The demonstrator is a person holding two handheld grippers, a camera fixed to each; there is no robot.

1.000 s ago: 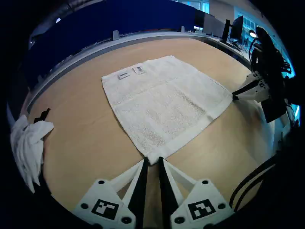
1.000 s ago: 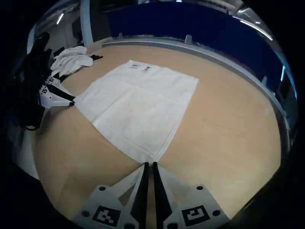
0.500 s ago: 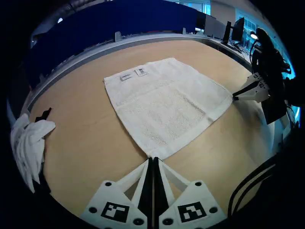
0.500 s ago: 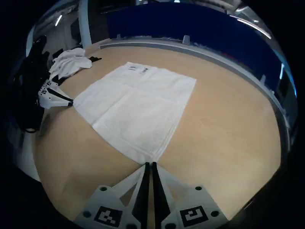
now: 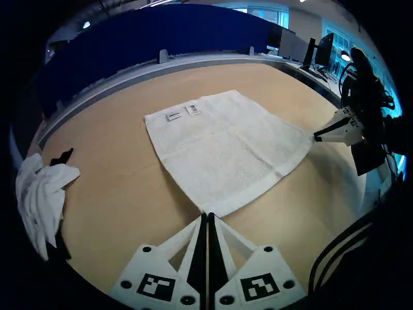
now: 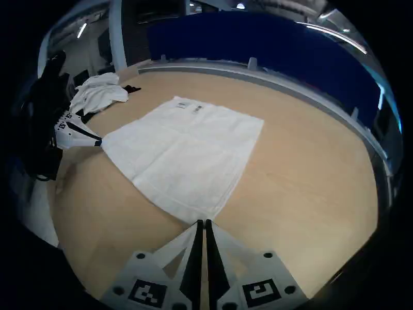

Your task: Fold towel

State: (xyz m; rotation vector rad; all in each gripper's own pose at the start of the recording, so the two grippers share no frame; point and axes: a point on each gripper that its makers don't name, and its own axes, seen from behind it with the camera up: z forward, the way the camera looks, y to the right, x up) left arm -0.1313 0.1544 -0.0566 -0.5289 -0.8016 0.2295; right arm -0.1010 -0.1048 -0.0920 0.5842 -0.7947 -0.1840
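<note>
So the towel [image 5: 227, 150] is lying spread out flat on the wooden table [image 5: 113, 170], with its tags [image 5: 183, 112] up at the far corner. My left gripper [image 5: 207, 216] has its fingers pressed together right on the near corner, pinching the hem as far as I can see. Same deal for my right gripper [image 6: 205, 222] on the neighbouring corner, fingers squeezed together on the cloth tip. Each one is also visible from the other's camera, nose touching its corner. There's a crumpled pile of white cloths [image 5: 41, 196] by the table edge on my left, well apart from the towel.
</note>
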